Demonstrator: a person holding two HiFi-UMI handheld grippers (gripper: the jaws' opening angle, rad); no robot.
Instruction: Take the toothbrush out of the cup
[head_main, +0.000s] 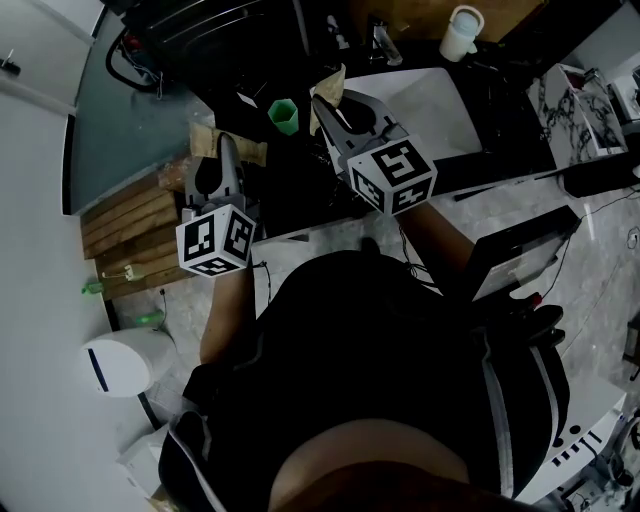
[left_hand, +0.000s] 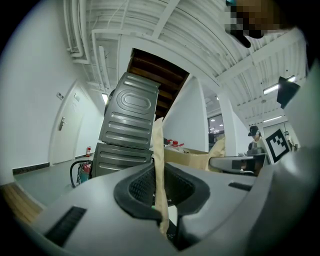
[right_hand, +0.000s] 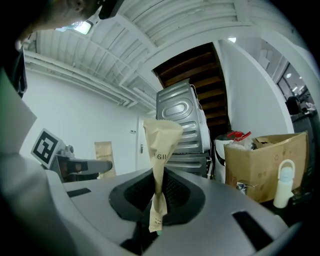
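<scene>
- left tongs (left_hand: 160, 190) pinch a tan paper strip (left_hand: 158, 145); right tongs (right_hand: 157, 195) pinch a paper wrapper (right_hand: 161, 137).
- green cup (head_main: 284, 116) sits between them; no toothbrush shows inside, so it is likely already out.

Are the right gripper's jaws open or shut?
Shut: the right gripper pinches a tan paper wrapper, which sticks up between its jaws.

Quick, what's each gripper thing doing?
Left hand-held gripper: closed on a beige paper strip.
Right hand-held gripper: closed on a beige paper wrapper.

Head view dim; gripper views bright, fisheye-bent, dark at corners.
</scene>
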